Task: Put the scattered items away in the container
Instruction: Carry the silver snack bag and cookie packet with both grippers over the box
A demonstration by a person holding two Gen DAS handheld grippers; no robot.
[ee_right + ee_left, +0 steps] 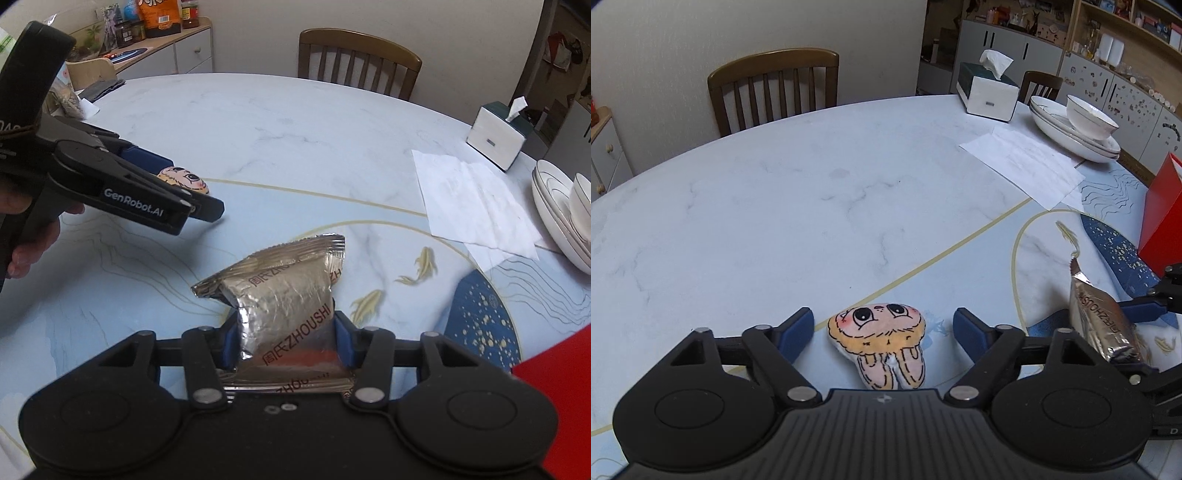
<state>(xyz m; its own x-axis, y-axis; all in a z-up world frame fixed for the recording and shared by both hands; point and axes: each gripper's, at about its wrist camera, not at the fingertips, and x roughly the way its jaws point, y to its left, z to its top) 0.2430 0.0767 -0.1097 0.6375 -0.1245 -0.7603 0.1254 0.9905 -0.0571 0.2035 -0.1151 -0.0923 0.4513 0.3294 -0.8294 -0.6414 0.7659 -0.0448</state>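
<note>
**Two items in hand's reach, red container at the right edge**

Item 1: crinkled silver foil snack packet with red lettering (288,314). Clamped between the blue pads of the right gripper (286,341), lifted off the marble-patterned round table (258,129), its sealed top standing free above the fingers. The red box-like container (554,406) lies just to the packet's right, at the frame edge; its opening is not visible.

Item 2: small flat plush toy with a cartoon face and orange hair (882,343). Lies on the table to the packet's left. The left gripper (882,332) straddles it, fingers apart, one pad on either side, not touching.

Other stock, beyond the packet: white paper sheet (476,199), tissue box (496,138), stacked white bowls (565,218), wooden chair (358,62).

Risks, as judged: foil is slick and the grip sits low on the packet, so a quick swing toward the container could let it slip or pivot. The plush is thin; closing too high may skim it and pinch nothing.
</note>
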